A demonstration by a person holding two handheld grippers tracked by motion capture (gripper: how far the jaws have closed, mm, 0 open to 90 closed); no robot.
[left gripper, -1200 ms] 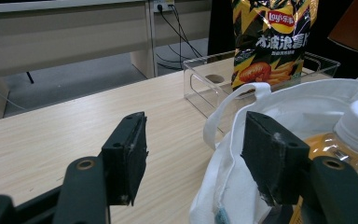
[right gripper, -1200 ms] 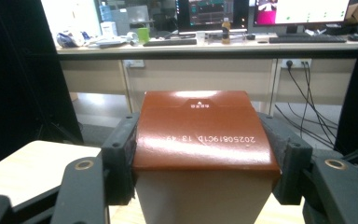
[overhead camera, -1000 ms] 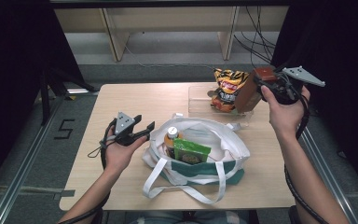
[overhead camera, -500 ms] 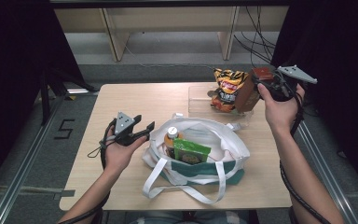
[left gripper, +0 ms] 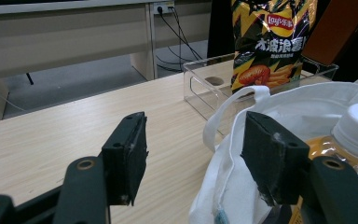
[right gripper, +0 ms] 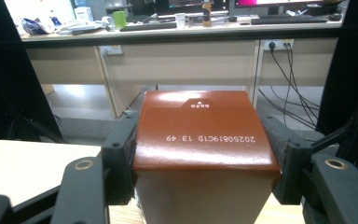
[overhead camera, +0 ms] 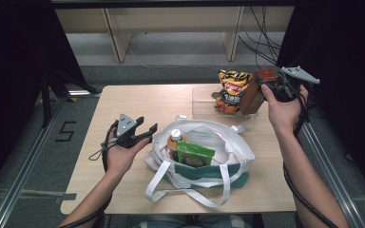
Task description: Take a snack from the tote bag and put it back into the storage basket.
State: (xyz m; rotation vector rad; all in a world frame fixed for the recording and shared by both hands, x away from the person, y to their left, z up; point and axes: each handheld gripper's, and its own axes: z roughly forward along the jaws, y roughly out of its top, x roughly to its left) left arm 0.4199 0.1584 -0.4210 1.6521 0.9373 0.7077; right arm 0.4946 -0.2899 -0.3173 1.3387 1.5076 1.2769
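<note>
My right gripper (overhead camera: 262, 90) clamps the brown box (right gripper: 200, 135), lifted but not bagged; my left gripper (left gripper: 193, 161) gapes empty beside the bag (overhead camera: 228, 147), already part-filled.

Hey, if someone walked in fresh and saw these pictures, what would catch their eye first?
Probably the brown box, clamped in the right tool and held up over the table's far right corner, beside a black-and-yellow chip bag standing in a clear tray. Next, the white tote bag in the middle holds an orange bottle and a green packet, with the open left tool at its rim.
</note>
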